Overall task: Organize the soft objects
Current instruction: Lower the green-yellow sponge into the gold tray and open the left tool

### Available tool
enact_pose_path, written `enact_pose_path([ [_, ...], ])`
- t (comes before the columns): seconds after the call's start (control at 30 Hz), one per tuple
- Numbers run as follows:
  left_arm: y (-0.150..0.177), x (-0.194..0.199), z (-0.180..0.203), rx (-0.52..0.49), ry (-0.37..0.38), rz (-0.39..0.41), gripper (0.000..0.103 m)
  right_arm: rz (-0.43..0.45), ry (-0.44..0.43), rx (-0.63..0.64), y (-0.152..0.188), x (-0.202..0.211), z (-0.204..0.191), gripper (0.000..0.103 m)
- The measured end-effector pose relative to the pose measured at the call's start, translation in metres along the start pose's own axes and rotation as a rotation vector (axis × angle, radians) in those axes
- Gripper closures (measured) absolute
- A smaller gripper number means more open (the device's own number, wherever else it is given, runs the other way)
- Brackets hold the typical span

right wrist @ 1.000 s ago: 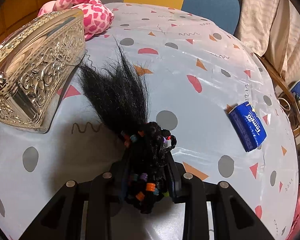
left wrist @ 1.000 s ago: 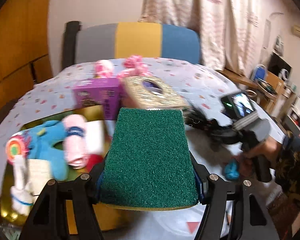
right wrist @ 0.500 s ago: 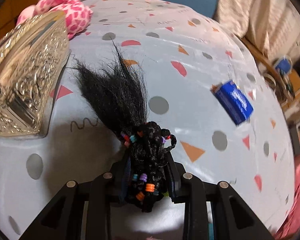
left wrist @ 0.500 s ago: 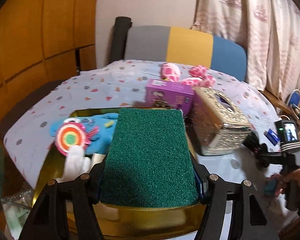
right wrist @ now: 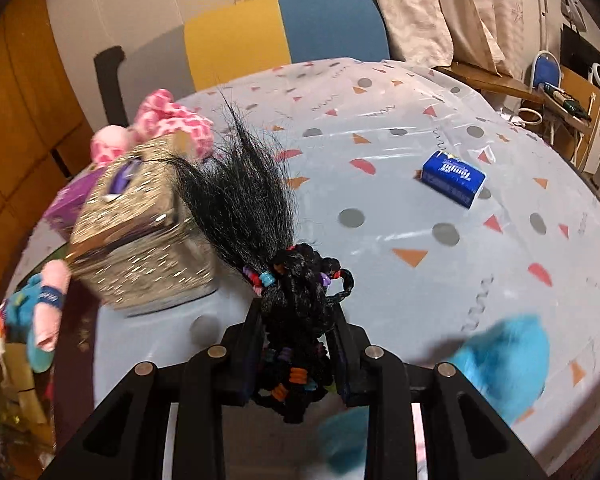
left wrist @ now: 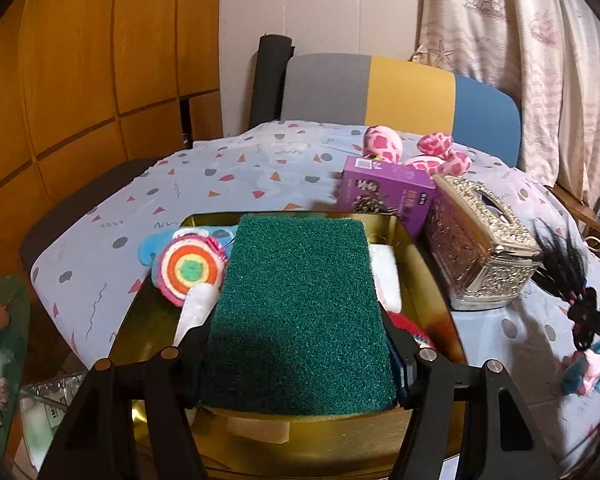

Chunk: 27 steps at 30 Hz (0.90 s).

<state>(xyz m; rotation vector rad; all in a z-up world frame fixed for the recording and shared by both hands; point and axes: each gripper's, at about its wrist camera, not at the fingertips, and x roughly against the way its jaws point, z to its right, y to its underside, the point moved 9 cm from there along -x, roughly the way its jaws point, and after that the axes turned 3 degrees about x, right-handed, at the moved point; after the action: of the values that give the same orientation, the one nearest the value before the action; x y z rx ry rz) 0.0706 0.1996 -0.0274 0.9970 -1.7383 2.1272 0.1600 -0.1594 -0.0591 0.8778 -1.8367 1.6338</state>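
Over the gold tray [left wrist: 428, 268], the left gripper [left wrist: 300, 364] holds a green sponge [left wrist: 300, 312] flat between its fingers, gripped by the side edges, which suits lowering it in among the soft things already there: a rainbow lollipop plush [left wrist: 190, 268], a blue plush [left wrist: 148, 248] and something white [left wrist: 386, 276]. To the right, the right gripper [right wrist: 296, 364] is clamped narrow on a black hairpiece [right wrist: 256, 216] at its beaded, braided knot (the firmest part, I judge), so the loose hair fans out ahead, clear of the tabletop [right wrist: 400, 280]. Hard items stand apart from the tray: a gilt tissue box [left wrist: 480, 256] and a purple carton [left wrist: 384, 194] just beside its far right corner, with a pink spotted plush [left wrist: 412, 152] behind them. Only the left view shows the tray's inside and the hairpiece hanging free at far right. Only the right view shows a blue tissue pack [right wrist: 454, 178] lying alone far right, and a blurred blue fluffy thing [right wrist: 504, 360] near the gripper, probably still to be sorted.
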Motion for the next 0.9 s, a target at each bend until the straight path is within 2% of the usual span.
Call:
enact_pose_path([
  [0.37, 0.001, -0.002, -0.026, 0.033, -0.05, -0.003, 0.035, 0.042, -0.105, 0.001, 0.024, 0.027, -0.031, 0.074],
  [0.6, -0.002, 0.002, -0.041, 0.049, -0.079, 0.005, 0.035, 0.081, -0.155, 0.052, 0.025, 0.041, -0.058, 0.074],
  [0.9, 0.001, 0.005, -0.053, 0.055, -0.1, 0.0, 0.035, 0.066, -0.218, 0.094, 0.034, 0.042, -0.085, 0.074],
])
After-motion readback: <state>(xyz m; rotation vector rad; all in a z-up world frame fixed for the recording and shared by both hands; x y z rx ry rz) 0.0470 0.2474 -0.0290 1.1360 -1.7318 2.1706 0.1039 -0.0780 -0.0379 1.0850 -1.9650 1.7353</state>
